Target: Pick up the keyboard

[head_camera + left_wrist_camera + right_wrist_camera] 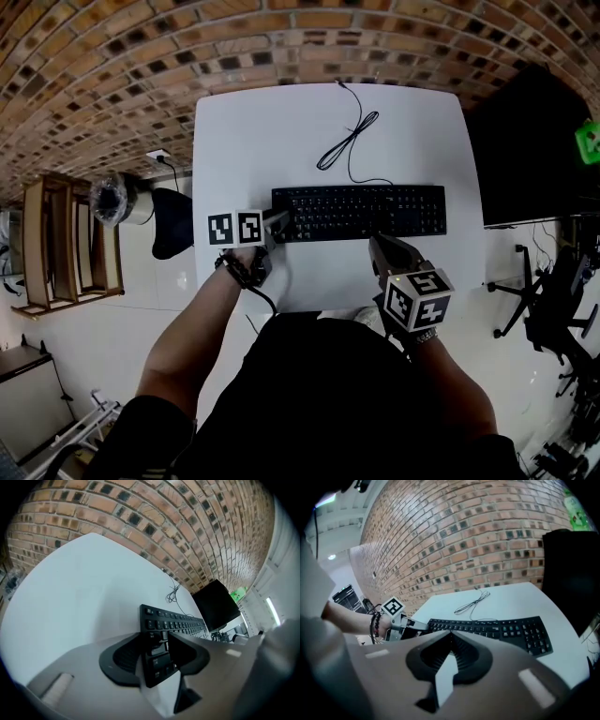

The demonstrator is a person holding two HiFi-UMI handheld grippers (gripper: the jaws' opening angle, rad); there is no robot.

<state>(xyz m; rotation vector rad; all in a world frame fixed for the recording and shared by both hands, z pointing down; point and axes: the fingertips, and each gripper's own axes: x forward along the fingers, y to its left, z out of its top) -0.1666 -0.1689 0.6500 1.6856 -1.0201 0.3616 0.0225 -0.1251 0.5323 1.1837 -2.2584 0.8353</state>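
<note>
A black keyboard (pixel 359 213) lies across the middle of a white table (pixel 244 131), and its cable (pixel 349 141) loops toward the far edge. My left gripper (pixel 278 223) is at the keyboard's left end. In the left gripper view the jaws of this gripper (pixel 157 651) stand wide apart, and the end of the keyboard (pixel 173 620) lies between them with a gap on the left side. My right gripper (pixel 380 242) sits at the keyboard's near edge, right of centre. Its jaws (pixel 450 634) are closed tip to tip with nothing between them, just short of the keyboard (pixel 497 631).
A tall black panel (pixel 534 150) stands off the table's right side, with a green bottle (pixel 589 141) beside it. A wooden shelf (pixel 66 244) and a black object (pixel 169 223) are on the floor to the left. An office chair (pixel 553 300) is at the right. A brick wall is behind.
</note>
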